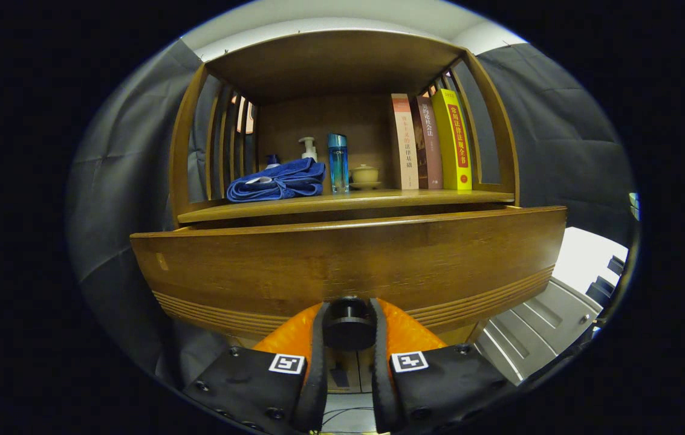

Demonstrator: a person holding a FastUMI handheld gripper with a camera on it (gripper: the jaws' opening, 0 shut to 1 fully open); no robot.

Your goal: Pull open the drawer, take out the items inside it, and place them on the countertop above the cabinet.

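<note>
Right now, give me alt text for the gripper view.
The hand-held gripper is shut on the round knob of a wooden drawer, pulled partly out. On the countertop above sit a folded blue towel, bottles and three upright books.

Three books (431, 142) stand upright at the right end of the shelf (342, 202), each with printed characters running down its spine; the yellow book (454, 139) carries them on a red band, but none is sharp enough to read. Each finger of the claw (348, 329) bears a square black-and-white marker (287, 363), a pattern without words.
</note>
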